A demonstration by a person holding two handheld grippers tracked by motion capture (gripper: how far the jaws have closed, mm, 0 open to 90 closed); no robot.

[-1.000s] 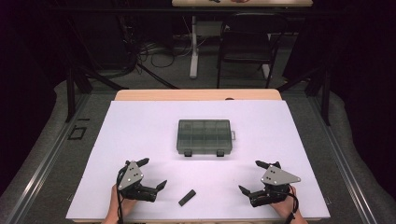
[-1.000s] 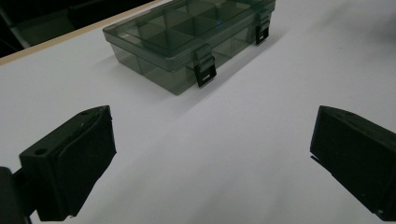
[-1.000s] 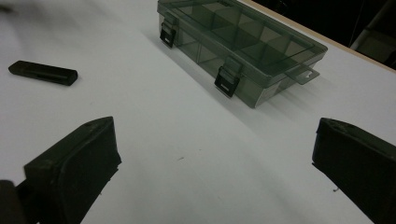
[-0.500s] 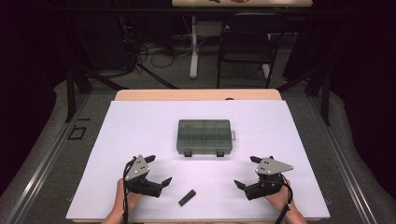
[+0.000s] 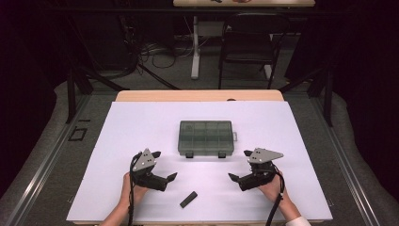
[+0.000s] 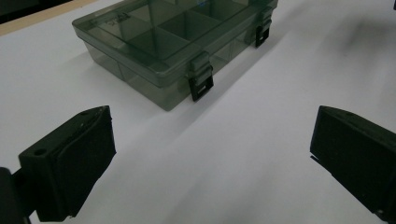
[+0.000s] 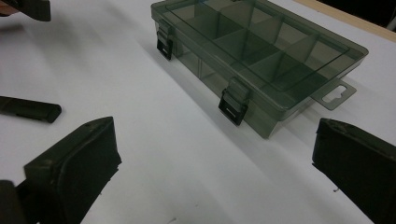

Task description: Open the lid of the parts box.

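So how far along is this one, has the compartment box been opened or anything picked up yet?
Nothing looks done: the compartment box is shut, both front latches down, and the small black bar lies loose on the white mat. Left gripper and right gripper are open and empty, pointed toward the box. Unlatching and everything after is left.

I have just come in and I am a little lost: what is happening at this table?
A person holds a hand-held gripper in each hand over a white table. Both the left hand-held gripper and the right hand-held gripper are open and hold nothing. They point toward a closed grey compartment box with two front latches. A small black bar lies near the front edge.
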